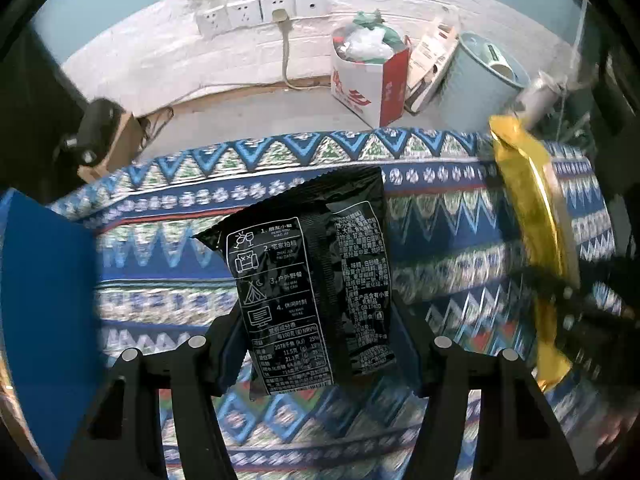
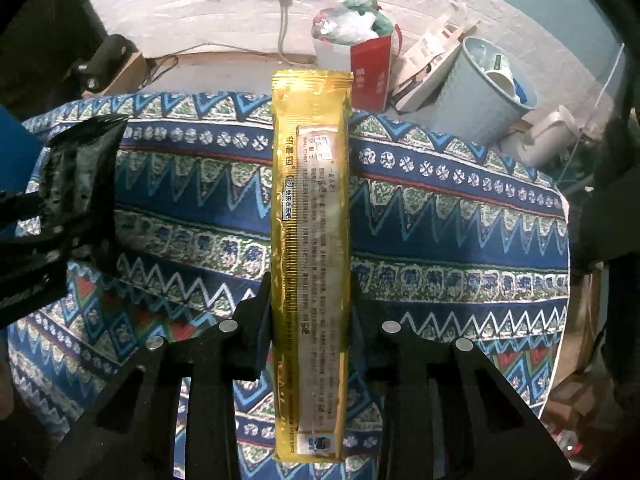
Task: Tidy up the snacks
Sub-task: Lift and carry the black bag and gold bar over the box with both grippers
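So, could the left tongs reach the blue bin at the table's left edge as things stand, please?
Probably yes. The left tongs are shut on the black snack bag, but the blue bin sits just left of them, with only patterned tablecloth between.

The snack bag (image 1: 316,280) is glossy black with white print and little icons. The long packet (image 2: 311,240) is shiny gold. The cloth (image 2: 440,240) on the surface has blue, white and green zigzag bands (some thin red lines too). Both sets of fingers (image 1: 228,344) are black.
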### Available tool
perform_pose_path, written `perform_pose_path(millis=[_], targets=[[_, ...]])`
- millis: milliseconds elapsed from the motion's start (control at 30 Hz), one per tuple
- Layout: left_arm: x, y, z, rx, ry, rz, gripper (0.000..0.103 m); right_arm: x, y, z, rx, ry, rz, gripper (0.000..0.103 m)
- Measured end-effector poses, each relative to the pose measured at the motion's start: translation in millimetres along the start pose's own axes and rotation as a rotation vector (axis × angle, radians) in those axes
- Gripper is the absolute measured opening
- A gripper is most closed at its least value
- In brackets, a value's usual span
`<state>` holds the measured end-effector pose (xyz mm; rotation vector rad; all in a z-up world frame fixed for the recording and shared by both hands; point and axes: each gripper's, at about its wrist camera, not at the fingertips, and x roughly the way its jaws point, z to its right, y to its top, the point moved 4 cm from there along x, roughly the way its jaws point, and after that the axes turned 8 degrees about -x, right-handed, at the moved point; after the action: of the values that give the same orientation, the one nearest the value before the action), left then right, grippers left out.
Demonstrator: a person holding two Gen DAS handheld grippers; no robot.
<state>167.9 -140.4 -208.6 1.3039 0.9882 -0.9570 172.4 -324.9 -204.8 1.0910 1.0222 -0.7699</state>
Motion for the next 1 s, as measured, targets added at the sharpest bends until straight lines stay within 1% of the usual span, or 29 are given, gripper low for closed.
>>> perform_pose_path(millis=[100, 167, 300, 467, 667, 833, 1000], targets=[[-18, -10, -11, 0.048, 0.018, 0.019, 0.065, -12, -1, -8, -0.009, -0.003, 0.009, 0.030], [-30, -15, -18, 0.063, 0.027, 0.027, 0.065, -20, -2, -15, -0.012, 0.000, 0.013, 0.030], [-59, -26, -32, 0.075, 0.011, 0.061, 0.065, -37, -3, -26, -0.025, 0.010, 0.025, 0.030], [-94, -36, -48, 0.106, 0.014, 0.115, 0.065, -58, -1, -44, -0.050, 0.021, 0.050, 0.030], [-127, -45, -66, 0.104, 0.022, 0.179, 0.065, -79, 5, -68, -0.085, 0.048, 0.079, 0.030], [-144, -53, -82, 0.078, -0.011, 0.190, 0.065, -100, 11, -97, -0.124, 0.087, 0.113, 0.030], [-156, -57, -99, 0.065, 0.000, 0.214, 0.065, -114, 19, -124, -0.157, 0.126, 0.129, 0.030]])
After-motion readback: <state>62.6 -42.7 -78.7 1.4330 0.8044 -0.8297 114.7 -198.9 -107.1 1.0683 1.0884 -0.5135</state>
